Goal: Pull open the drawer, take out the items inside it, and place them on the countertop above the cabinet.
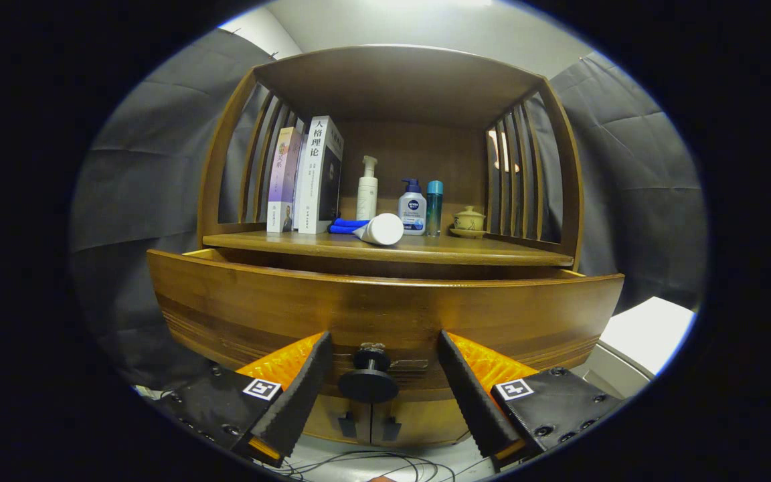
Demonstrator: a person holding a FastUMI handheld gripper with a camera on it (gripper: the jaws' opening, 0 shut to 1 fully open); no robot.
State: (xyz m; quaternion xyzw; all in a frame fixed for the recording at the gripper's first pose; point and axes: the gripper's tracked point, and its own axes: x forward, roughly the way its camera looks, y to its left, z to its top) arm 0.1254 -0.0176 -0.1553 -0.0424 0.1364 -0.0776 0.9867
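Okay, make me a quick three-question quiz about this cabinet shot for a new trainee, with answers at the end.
1. True or false: the drawer is pulled out.
2. What sits between the gripper fingers: A the knob, B the teacup, C a book?
3. Fill in: the white tube on the countertop lies on its ____.

Key: 1 true. 2 A, untouched, fingers apart. 3 side.

Two books [305,175] stand on the countertop [425,251]. Three bottles [412,206] stand there too. One tube [380,229], one cloth [347,225], one lidded cup [468,219].
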